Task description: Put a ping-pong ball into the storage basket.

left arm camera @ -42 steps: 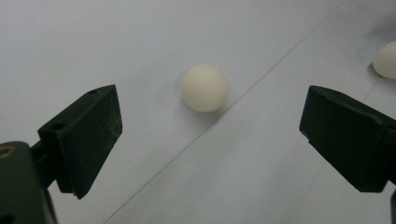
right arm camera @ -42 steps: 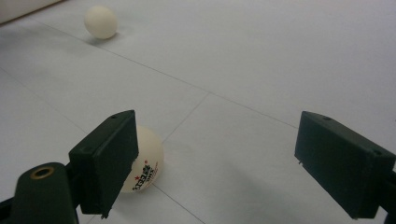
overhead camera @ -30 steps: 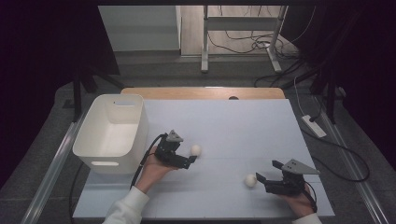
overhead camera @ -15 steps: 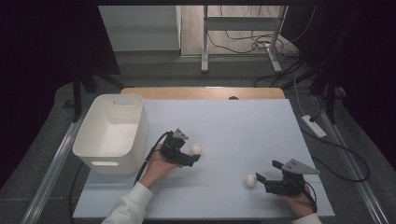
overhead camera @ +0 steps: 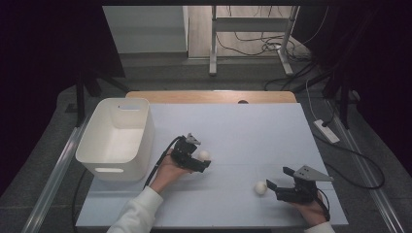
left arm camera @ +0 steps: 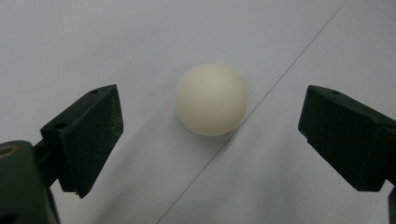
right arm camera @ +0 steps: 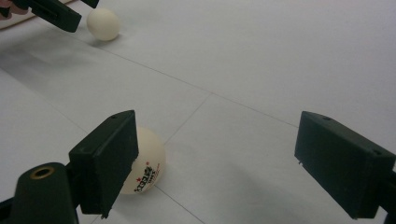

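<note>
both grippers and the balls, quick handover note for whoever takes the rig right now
Left gripper: open, its ball lies between the jaws, ungripped.
Right gripper: open, printed ball by one jaw, not centred, ungripped.
White bin at the table's left, nothing visible inside.
Done: both grippers brought up to a ball.
Left: probably close on each ball, lift, drop in the bin.

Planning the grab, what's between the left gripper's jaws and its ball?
Nothing: in the left gripper view the ball sits on bare table between the open left gripper jaws.

White bin (overhead camera: 116, 138) at table's (overhead camera: 252, 121) left; power strip (overhead camera: 326, 131) on floor.
</note>
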A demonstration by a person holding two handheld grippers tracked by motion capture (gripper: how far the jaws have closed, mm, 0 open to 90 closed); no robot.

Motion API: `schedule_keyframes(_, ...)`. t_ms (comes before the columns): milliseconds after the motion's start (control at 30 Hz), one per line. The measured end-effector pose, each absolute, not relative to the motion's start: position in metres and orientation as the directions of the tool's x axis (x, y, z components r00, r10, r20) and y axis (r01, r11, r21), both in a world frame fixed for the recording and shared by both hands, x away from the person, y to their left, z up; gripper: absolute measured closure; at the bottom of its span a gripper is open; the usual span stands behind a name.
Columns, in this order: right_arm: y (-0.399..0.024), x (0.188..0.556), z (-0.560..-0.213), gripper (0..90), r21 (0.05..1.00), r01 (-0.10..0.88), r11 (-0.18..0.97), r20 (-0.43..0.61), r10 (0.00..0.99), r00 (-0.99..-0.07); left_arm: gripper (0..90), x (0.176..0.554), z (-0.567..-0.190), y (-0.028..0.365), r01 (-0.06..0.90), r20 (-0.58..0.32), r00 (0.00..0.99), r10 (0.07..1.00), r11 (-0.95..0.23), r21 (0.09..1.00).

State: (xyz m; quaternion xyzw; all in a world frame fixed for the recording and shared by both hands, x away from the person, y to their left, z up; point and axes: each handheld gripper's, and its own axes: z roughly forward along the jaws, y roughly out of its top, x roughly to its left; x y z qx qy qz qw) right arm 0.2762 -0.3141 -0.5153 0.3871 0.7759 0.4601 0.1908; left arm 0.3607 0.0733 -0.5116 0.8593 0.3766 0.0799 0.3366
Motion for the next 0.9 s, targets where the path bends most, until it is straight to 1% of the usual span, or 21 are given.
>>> schedule_keyframes(267,-0.314,0.276,-0.516,13.5,0.859,0.426,0.283,0.054,0.778,-0.626,9.5,0.366,-0.516,0.066,0.594,-0.112,0.714,0.691,-0.513,0.620)
schedule_keyframes(367,-0.314,0.276,-0.516,13.5,0.858,0.427,0.284,0.053,0.779,-0.625,12.8,0.368,-0.517,0.066,0.600,-0.114,0.709,0.696,-0.511,0.616)
schedule_keyframes(467,-0.314,0.276,-0.516,13.5,0.860,0.428,0.280,0.058,0.778,-0.626,18.0,0.369,-0.518,0.066,0.602,-0.111,0.706,0.699,-0.511,0.614)
schedule_keyframes(500,-0.314,0.276,-0.516,13.5,0.859,0.428,0.282,0.055,0.779,-0.625,18.0,0.369,-0.518,0.066,0.602,-0.109,0.705,0.701,-0.510,0.614)
schedule_keyframes(600,-0.314,0.276,-0.516,13.5,0.860,0.427,0.281,0.056,0.778,-0.625,25.5,0.369,-0.519,0.067,0.599,-0.123,0.714,0.689,-0.510,0.618)
schedule_keyframes(767,-0.314,0.276,-0.516,13.5,0.859,0.427,0.280,0.057,0.779,-0.625,42.3,0.369,-0.522,0.066,0.590,-0.117,0.729,0.674,-0.532,0.607)
schedule_keyframes(800,-0.314,0.276,-0.516,13.5,0.860,0.428,0.279,0.058,0.779,-0.624,42.3,0.369,-0.522,0.066,0.590,-0.119,0.731,0.672,-0.534,0.606)
schedule_keyframes(833,-0.315,0.276,-0.516,13.5,0.861,0.426,0.276,0.060,0.779,-0.624,48.4,0.369,-0.522,0.066,0.588,-0.117,0.731,0.672,-0.535,0.606)
schedule_keyframes(900,-0.315,0.276,-0.516,13.5,0.861,0.426,0.276,0.059,0.778,-0.625,50.2,0.369,-0.522,0.066,0.587,-0.117,0.731,0.673,-0.532,0.610)
